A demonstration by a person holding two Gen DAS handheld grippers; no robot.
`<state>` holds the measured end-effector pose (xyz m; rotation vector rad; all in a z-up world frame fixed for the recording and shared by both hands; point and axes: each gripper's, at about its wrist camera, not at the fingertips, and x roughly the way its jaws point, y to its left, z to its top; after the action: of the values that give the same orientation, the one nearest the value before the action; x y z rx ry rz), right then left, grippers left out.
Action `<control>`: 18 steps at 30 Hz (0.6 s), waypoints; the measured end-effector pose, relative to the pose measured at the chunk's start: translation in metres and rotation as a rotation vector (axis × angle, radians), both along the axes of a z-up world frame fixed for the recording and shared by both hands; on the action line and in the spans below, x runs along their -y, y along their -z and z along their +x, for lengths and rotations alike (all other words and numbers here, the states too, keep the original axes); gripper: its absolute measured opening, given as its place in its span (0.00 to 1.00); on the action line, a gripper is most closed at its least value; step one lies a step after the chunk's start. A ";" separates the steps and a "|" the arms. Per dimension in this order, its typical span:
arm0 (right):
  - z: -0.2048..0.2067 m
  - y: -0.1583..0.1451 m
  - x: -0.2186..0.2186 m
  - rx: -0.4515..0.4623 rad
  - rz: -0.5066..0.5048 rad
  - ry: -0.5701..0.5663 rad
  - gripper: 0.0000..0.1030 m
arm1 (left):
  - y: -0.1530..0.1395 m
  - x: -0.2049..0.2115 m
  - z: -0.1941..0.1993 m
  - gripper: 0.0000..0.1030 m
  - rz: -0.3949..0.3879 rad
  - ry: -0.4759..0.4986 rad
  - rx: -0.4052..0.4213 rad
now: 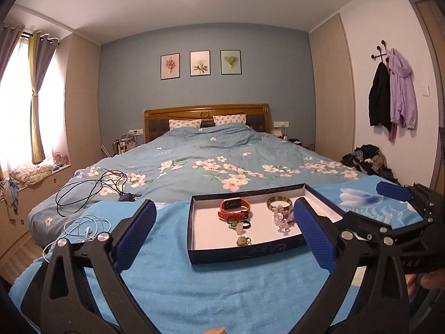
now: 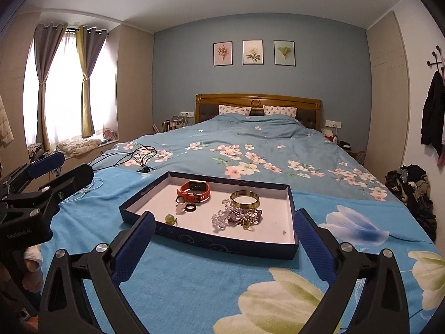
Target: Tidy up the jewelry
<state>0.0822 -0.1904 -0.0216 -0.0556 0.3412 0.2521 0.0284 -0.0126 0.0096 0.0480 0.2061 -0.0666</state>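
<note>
Navy cardboard tray [image 2: 222,243] holds tangled jewelry.
Both tools gape empty; right tool [image 2: 224,236] should pinch gold bangle [image 2: 244,199] cleanly.

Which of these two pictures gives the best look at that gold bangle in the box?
The right wrist view: the gold bangle sits in the open, its whole ring visible. In the left wrist view, the bangle is smaller, beside the left tool's right finger.
</note>
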 end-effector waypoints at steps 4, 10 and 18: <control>-0.008 -0.002 -0.001 0.019 0.003 -0.001 0.93 | -0.002 0.002 -0.010 0.94 -0.006 -0.013 0.016; -0.015 -0.003 -0.001 0.029 0.007 0.000 0.93 | -0.005 0.000 -0.021 0.94 -0.020 -0.025 0.028; -0.018 -0.003 -0.001 0.035 0.019 0.004 0.93 | -0.006 0.002 -0.026 0.94 -0.014 -0.019 0.043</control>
<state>0.0645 -0.1889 -0.0184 -0.0407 0.3041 0.2504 0.0028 -0.0143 0.0152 0.0334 0.1635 -0.0480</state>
